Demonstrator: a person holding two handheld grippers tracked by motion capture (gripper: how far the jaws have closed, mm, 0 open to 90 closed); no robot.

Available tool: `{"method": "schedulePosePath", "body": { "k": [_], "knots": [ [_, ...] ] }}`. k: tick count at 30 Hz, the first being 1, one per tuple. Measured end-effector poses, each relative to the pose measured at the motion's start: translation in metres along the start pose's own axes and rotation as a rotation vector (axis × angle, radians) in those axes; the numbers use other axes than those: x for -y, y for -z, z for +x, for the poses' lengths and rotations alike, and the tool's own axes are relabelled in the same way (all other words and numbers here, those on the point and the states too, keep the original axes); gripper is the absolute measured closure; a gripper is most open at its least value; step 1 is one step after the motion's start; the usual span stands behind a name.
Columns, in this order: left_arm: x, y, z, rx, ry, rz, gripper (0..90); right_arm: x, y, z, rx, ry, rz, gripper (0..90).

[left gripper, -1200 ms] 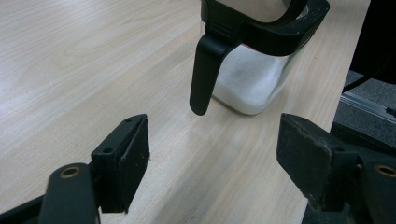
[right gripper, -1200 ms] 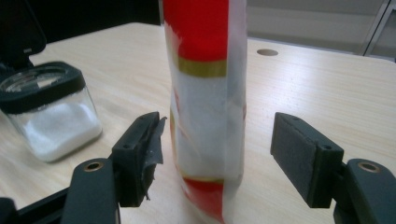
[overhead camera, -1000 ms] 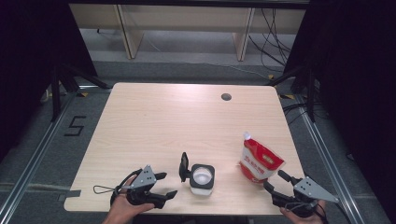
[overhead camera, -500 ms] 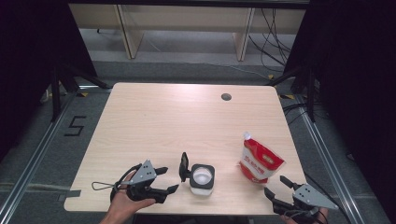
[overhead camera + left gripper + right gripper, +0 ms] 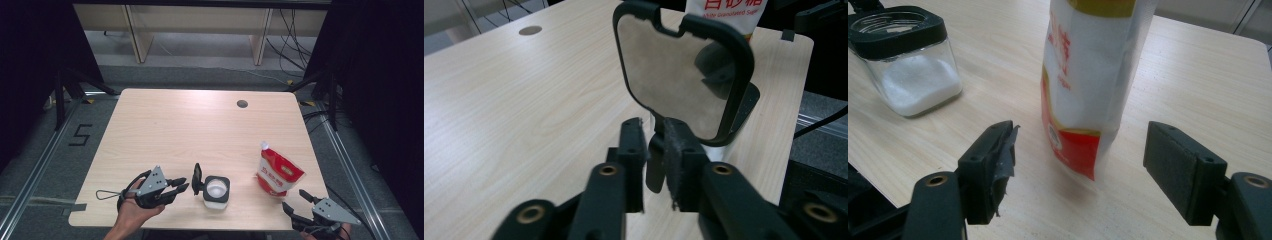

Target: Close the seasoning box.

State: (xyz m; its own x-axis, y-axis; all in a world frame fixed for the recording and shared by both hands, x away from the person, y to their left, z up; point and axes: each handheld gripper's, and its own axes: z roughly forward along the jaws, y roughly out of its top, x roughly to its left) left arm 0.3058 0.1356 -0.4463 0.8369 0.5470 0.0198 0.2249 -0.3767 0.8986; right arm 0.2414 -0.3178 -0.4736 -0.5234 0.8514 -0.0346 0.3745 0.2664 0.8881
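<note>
1. The left gripper [image 5: 654, 165] is working at the near-left edge of the table [image 5: 165, 130], its jaws drawn almost together around the lower edge or hinge tab of the jar's flipped-up lid [image 5: 679, 75]. I cannot tell whether the pads are actually pinching that tab or just bracketing it.
2. The right gripper [image 5: 1080, 160] is hovering at the near-right corner with its jaws spread wide, empty, lined up on either side of the sugar pouch [image 5: 1088, 80] but not touching it.
3. The square glass jar [image 5: 216, 190] is sitting near the front edge, between the two grippers, with a black collar and its mouth open. It is holding white granules, probably sugar, filling roughly the lower half as seen in the right gripper view.
4. The red-and-white pouch is standing upright, just right of the jar and apart from it; it looks closed at the top, and its fill level is hidden.
5. Risk: a squeeze low on the soft pouch is likely to buckle it or tip it toward the near edge.
6. Risk: pulling on the lid is likely to drag or tilt the light jar, spilling granules.
7. Risk: pouring from a floppy pouch into that small mouth is likely to scatter sugar over the table.
</note>
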Motion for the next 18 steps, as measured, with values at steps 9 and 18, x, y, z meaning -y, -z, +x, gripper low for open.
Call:
{"method": "schedulePosePath", "body": {
  "k": [9,18],
  "knots": [
    [-0.011,-0.005,-0.006,0.031,-0.018,-0.012,89.2,0.000,-0.003,0.003,-0.013,0.019,0.012,29.8],
    [-0.019,-0.004,-0.006,0.037,-0.007,-0.039,88.8,-0.001,-0.003,0.004,-0.024,0.019,0.008,29.9]
  ]
}}
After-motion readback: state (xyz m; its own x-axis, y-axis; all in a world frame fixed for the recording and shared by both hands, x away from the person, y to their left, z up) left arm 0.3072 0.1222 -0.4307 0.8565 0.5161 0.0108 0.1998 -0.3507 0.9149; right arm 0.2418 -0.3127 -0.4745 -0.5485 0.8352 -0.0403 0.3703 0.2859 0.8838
